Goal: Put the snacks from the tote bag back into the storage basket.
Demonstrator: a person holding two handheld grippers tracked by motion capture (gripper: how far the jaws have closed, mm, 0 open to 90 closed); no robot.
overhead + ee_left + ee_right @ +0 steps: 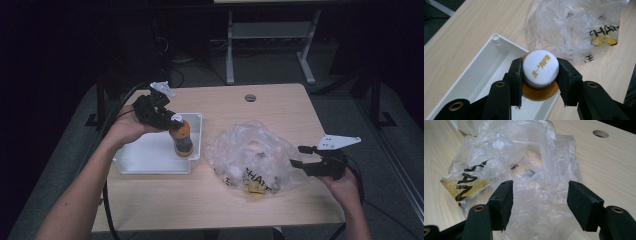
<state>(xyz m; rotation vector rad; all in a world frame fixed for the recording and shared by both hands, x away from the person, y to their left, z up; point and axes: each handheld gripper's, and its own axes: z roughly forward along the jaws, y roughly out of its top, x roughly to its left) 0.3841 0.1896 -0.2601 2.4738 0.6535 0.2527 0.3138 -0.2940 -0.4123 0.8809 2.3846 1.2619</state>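
A small bottle of orange drink (182, 139) with a white cap (540, 67) hangs upright over the right end of a white plastic tray (145, 160). My left gripper (169, 119) is shut on the cap; in the left gripper view both pads press its sides. Right of the tray lies a crumpled clear plastic bag (252, 156) with black lettering and something yellow (256, 187) inside. My right gripper (298, 156) stands open at the bag's right edge. In the right gripper view (540, 206) the bag's film (524, 167) lies between and beyond the jaws, untouched by the pads.
The light wooden table (150, 200) has a round cable hole (250, 97) near its far edge. Beyond the table are a dark floor and a white desk frame (270, 45). Cables trail off the table's left side.
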